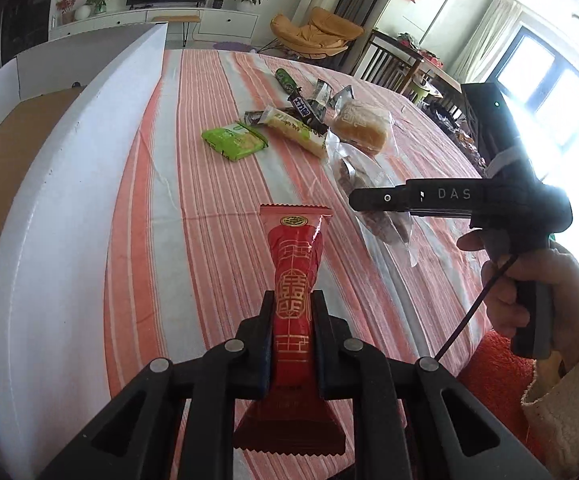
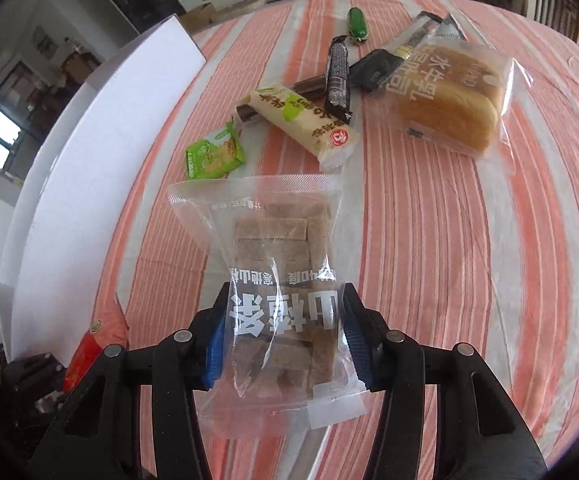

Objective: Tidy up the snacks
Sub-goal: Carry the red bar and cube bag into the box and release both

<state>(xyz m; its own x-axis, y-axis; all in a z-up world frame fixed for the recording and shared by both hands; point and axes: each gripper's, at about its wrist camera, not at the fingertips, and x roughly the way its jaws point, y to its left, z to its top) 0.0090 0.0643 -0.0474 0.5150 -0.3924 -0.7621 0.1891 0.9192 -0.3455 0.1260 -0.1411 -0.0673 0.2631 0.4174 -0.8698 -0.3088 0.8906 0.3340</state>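
Note:
My left gripper (image 1: 292,308) is shut on a red snack packet with gold print (image 1: 295,248), which sticks out ahead of the fingers above the striped cloth. The same red packet (image 2: 89,348) shows at the lower left of the right wrist view. My right gripper (image 2: 285,320) is shut on a clear bag of brown strips (image 2: 273,232), its blue pads pressing the crumpled sides. In the left wrist view the right gripper (image 1: 359,200) appears side-on, held in a hand (image 1: 529,288), with the clear bag (image 1: 353,168) hanging from it.
A tall white box wall (image 1: 69,200) runs along the left of the striped table (image 1: 169,220). Farther off lie a green packet (image 2: 214,156), a long cream packet (image 2: 301,124), dark bars (image 2: 339,76) and bagged bread (image 2: 449,104).

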